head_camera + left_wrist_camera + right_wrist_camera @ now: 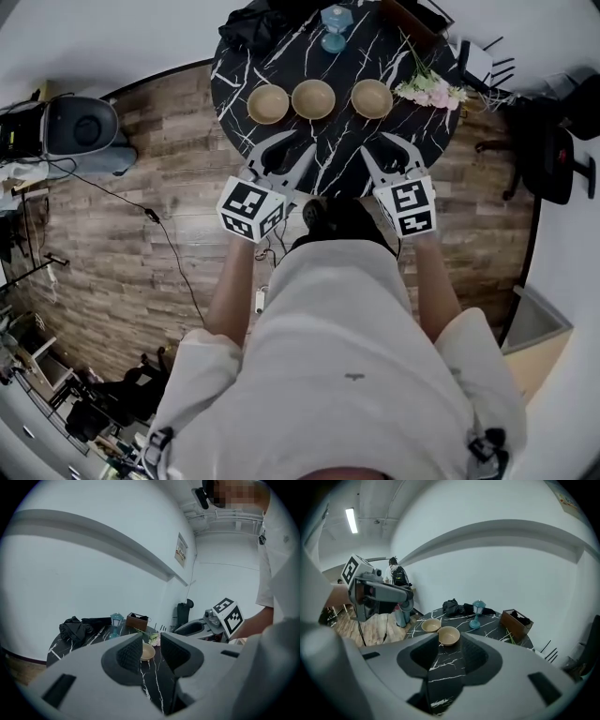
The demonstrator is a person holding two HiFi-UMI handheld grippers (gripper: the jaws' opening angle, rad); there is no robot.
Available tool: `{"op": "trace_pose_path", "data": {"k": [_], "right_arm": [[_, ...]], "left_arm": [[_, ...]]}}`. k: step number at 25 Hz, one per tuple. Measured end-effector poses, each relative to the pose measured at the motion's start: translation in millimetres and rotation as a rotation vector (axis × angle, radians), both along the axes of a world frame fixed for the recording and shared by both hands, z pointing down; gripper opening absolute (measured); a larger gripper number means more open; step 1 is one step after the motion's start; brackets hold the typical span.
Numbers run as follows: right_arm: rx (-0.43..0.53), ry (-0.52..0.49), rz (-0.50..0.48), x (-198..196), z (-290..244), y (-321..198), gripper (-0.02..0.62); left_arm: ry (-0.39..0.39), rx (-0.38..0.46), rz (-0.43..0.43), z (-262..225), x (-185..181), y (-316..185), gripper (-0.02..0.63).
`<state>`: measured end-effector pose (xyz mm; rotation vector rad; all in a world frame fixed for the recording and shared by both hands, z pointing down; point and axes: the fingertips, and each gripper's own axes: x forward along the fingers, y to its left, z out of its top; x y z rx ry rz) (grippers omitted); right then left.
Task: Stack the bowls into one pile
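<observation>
Three tan bowls stand apart in a row on the round black marble table (328, 159): left bowl (268, 103), middle bowl (313, 98), right bowl (372, 97). My left gripper (286, 150) hovers open over the table's near edge, short of the left and middle bowls. Open too, my right gripper (387, 150) hangs near the right bowl. In the left gripper view the gripper (151, 646) frames one bowl (147, 652) far beyond its jaws. The right gripper view shows its gripper (450, 649) with two bowls (449, 635), (431, 626) ahead. Nothing is held.
At the table's far side stand a blue lantern (336, 26), a black cloth (258, 23) and a brown box (412, 14); pink flowers (431, 91) lie beside the right bowl. On the wooden floor are a black chair (548, 150), a grey appliance (80, 127) and cables.
</observation>
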<state>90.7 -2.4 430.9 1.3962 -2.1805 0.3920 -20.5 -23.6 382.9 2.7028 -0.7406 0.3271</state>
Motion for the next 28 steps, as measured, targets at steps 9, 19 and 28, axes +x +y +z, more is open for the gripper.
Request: {"op": "trace_pose_path", "data": {"k": [9,19,28], "right_arm": [[-0.101,0.028,-0.044,27,46,-31,0.15],[-0.179,0.171,-0.169,43,105,-53,0.149],[-0.2,0.231,-0.241,46,135,-59,0.141]], "left_arm": [[-0.052,-0.038,-0.035,16,18,-28,0.107],[-0.075,-0.1,-0.09,37,35,-50,0.107],[-0.103,-0.164,-0.103,66,49,-51,0.106]]}}
